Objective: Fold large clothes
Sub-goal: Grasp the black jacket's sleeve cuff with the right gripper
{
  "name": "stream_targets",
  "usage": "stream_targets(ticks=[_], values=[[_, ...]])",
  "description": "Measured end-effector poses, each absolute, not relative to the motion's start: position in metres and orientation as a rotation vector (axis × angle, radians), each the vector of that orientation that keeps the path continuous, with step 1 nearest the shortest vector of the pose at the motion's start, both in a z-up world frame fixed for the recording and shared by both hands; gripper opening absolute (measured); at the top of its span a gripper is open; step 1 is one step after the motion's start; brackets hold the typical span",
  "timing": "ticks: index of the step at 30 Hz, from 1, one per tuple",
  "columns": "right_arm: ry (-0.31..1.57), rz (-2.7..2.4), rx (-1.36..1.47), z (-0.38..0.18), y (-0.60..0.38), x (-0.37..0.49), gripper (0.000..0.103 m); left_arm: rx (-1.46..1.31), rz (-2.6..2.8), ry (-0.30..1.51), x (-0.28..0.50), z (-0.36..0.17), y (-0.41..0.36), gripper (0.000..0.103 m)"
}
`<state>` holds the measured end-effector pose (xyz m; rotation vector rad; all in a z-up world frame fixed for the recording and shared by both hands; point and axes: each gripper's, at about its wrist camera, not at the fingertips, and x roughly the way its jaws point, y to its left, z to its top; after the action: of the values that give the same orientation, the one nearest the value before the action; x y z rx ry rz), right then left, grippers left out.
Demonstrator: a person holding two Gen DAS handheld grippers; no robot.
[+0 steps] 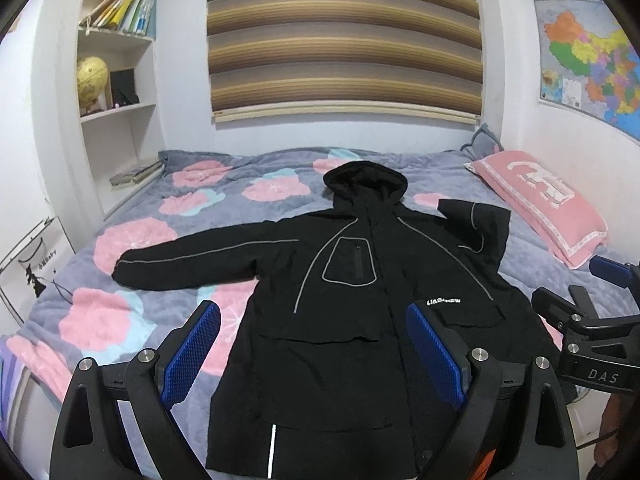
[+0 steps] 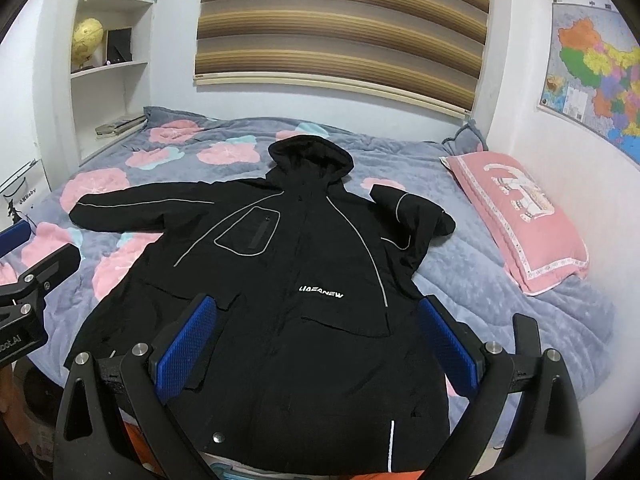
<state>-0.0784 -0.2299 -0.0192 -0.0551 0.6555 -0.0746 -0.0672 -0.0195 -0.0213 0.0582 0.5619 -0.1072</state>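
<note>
The black hooded jacket (image 1: 352,320) has its hem cut off by the lower edge in both views. The left tool (image 1: 312,356) hides part of its lower front. Its folded sleeve (image 2: 416,220) conceals its cuff. The wall map (image 2: 600,76) print is too small to read.

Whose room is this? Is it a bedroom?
It looks like a bedroom, maybe a child's. There's a bed with a flowery cover and a pink pillow, a black jacket spread on it, and shelves with books and a globe.

Black hooded jacket (image 1: 352,320) front-up on bed; one sleeve outstretched
</note>
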Motion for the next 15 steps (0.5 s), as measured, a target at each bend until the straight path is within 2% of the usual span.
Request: stream_targets(ticks=[6,15], values=[[0.743,-0.076,-0.032,-0.056,-0.244,-0.029,0.101,0.040,-0.113,0.636,-0.017,-0.050,-0.032,0.094],[0.902,-0.080,0.036,-0.131,-0.277,0.085,0.101,-0.002,-0.153,0.731,0.106,-0.103,-0.073,0.094]])
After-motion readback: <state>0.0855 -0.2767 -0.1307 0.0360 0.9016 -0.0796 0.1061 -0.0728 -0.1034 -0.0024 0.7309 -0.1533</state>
